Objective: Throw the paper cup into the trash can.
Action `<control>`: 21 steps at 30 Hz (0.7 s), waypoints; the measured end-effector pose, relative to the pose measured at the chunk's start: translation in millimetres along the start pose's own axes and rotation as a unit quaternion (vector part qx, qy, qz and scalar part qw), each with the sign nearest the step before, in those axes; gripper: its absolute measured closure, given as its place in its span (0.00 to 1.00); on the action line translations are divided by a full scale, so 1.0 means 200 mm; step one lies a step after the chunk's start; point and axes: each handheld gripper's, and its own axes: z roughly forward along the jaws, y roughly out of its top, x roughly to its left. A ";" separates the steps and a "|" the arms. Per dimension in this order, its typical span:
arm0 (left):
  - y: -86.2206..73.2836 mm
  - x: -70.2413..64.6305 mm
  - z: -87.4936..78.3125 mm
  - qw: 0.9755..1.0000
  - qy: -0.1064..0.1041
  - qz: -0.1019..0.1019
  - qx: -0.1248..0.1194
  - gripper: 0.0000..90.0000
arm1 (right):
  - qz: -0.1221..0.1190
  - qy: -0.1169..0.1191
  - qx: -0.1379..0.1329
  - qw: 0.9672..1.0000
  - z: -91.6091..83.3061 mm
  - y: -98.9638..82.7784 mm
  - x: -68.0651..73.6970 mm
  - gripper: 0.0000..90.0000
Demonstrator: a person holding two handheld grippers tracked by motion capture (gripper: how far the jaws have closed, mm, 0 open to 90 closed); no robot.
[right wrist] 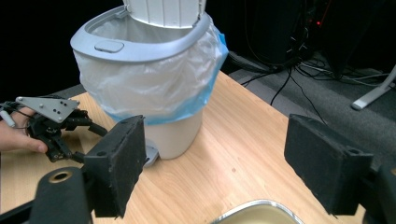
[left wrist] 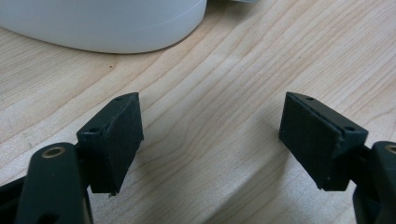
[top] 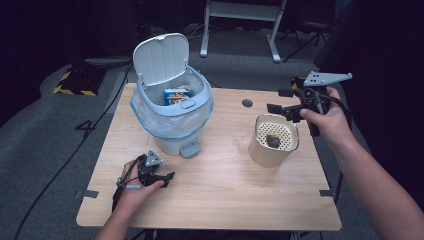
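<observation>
Left gripper point(top: 167, 178): lower left of the high view, resting on the light wooden table point(top: 225, 200); jaws spread wide, bare wood between the pads point(left wrist: 122, 135) in the left gripper view.
Right gripper point(top: 272, 107): right of centre in the high view, held in a hand point(top: 327, 120) above the table's far right edge; jaws wide apart, nothing between them.
Cream round container with perforated insert point(top: 273, 140): right of centre, just below the right gripper; small dark lump point(top: 273, 140) lying on the insert; metal rim point(right wrist: 257, 212) at the bottom edge of the right gripper view.
Pale blue pedal bin with plastic liner point(top: 172, 117): upper left of centre, lid point(top: 161, 57) raised upright; yellow and blue carton point(top: 177, 95) inside; well apart from the container.
</observation>
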 end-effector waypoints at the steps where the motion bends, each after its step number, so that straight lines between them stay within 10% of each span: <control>1: 0.00 0.00 0.00 1.000 0.000 0.000 0.000 0.24 | 0.003 -0.002 -0.001 1.000 -0.02 -0.02 -0.01 0.24; 21: 0.00 0.00 0.00 1.000 0.000 0.000 0.000 0.24 | 0.012 -0.045 0.036 0.998 -0.24 -0.47 0.07 0.29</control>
